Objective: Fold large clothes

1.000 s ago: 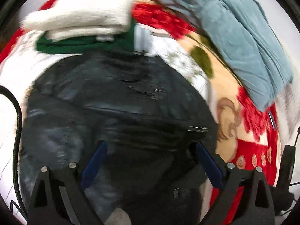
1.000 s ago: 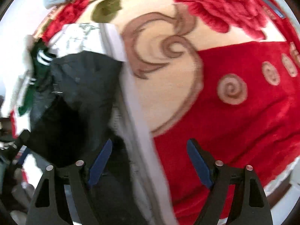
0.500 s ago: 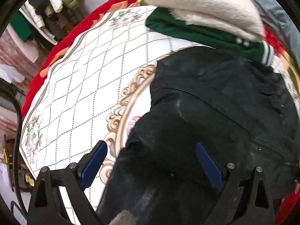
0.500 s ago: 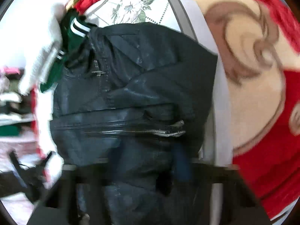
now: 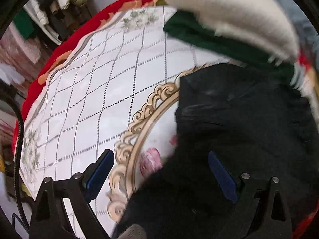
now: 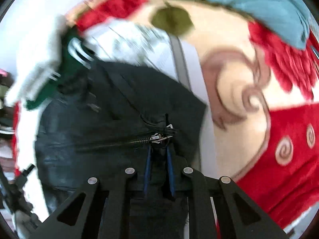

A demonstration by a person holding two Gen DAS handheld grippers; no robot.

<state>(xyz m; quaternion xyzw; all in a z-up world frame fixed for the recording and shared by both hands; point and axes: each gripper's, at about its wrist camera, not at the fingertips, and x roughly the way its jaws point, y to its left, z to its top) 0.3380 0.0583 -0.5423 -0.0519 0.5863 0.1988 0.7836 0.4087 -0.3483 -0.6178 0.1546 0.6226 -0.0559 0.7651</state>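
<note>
A black leather jacket (image 5: pixel 249 131) lies bunched on a white patterned cloth (image 5: pixel 89 91). It also shows in the right wrist view (image 6: pixel 119 107), with a metal zipper (image 6: pixel 139 140) across it. My left gripper (image 5: pixel 161 171) is open, its right finger over the jacket's edge and its left finger over the cloth. My right gripper (image 6: pixel 158 159) is shut on a fold of the jacket just below the zipper pull.
A folded green garment (image 5: pixel 219 43) with a white fluffy one (image 5: pixel 229 12) on top lies behind the jacket. A blue-grey garment (image 6: pixel 249 2) lies at the back on the red and cream blanket (image 6: pixel 279 149). Hanging clothes (image 5: pixel 55 16) stand far left.
My right gripper has closed from wide open onto the jacket near the zipper. My left gripper has swung left, from over the jacket's middle to its left edge, staying open.
</note>
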